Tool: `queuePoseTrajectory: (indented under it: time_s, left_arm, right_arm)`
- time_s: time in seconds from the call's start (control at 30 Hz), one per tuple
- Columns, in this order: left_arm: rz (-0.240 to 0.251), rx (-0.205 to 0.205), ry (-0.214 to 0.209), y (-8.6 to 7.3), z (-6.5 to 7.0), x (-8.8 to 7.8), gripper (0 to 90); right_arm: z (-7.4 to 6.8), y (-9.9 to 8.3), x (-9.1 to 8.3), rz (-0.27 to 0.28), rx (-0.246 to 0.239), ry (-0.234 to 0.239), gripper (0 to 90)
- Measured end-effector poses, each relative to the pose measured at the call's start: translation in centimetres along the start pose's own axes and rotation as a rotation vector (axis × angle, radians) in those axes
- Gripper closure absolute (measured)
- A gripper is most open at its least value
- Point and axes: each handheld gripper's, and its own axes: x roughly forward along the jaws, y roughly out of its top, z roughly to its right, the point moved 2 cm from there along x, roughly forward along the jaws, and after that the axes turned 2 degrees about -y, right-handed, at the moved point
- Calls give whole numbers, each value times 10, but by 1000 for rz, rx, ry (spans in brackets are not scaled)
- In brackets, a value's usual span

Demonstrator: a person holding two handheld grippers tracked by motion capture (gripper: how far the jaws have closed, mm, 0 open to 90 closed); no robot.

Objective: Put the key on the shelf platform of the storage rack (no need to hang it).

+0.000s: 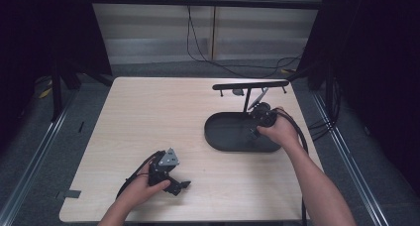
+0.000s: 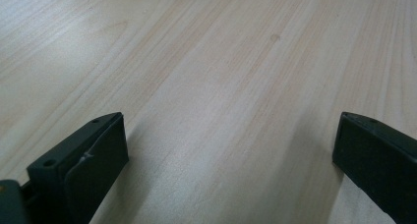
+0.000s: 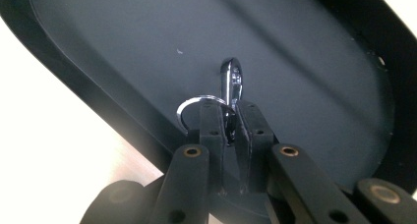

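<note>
- Step in hand: the right gripper is clamped on a chrome key-ring clip over the black tray.
- Next, probably: lift it toward the stand's hooks (aligning the loop carefully).
- The left gripper rests wide apart on the surface.

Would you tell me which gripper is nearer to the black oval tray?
Right. The right gripper is over the black oval tray, clamped on a chrome clip; the left gripper rests on the table, apart from it.
</note>
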Motion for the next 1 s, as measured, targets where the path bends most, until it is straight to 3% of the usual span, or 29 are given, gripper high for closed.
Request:
queuePoseTrajectory:
  time_s: [1.0]
  left_arm:
    - [-11, 12, -2, 0, -1, -1, 0]
  right_arm:
    - [-2, 0, 19, 31, 18, -17, 821]
